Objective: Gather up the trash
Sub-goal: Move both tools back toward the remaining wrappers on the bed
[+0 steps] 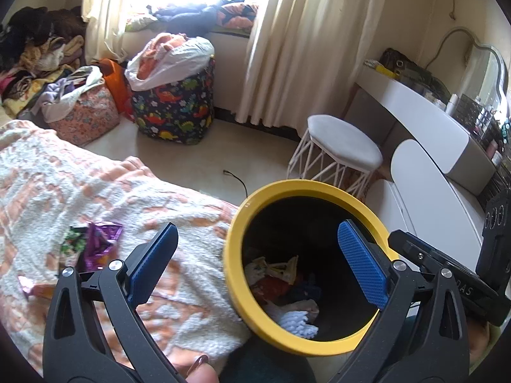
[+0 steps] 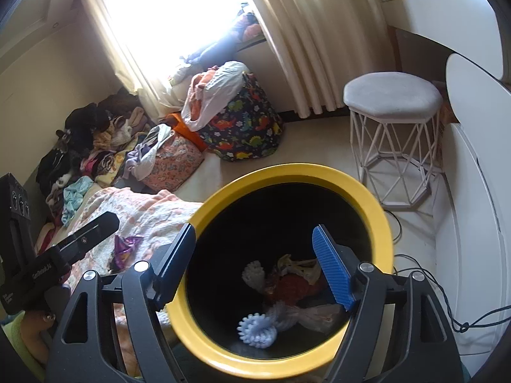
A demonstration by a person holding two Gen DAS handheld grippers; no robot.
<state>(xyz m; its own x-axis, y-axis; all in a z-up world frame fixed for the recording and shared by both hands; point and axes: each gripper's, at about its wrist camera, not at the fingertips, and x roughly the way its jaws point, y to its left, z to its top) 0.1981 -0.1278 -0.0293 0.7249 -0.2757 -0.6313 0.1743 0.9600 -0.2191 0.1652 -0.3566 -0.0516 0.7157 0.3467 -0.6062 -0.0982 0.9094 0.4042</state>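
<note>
A black bin with a yellow rim point(image 1: 271, 191) stands beside the bed, holding wrappers and a pale blue scrubber point(image 1: 298, 319). In the right wrist view the yellow rim point(image 2: 287, 172) fills the centre, with the scrubber point(image 2: 255, 332) and wrappers point(image 2: 293, 284) inside. My left gripper point(image 1: 258, 261) is open and empty over the bin's left rim. My right gripper point(image 2: 252, 265) is open and empty above the bin mouth. A purple wrapper point(image 1: 99, 242) lies on the orange-white blanket point(image 1: 95, 185), left of the left gripper; it also shows in the right wrist view point(image 2: 126, 249).
A white wire stool point(image 1: 338, 153) stands behind the bin. A white dressing table point(image 1: 424, 118) is at the right. A dinosaur-print laundry basket point(image 1: 175, 102) and clothes piles point(image 1: 48, 57) sit under the curtained window. Cables point(image 2: 447, 306) lie on the floor.
</note>
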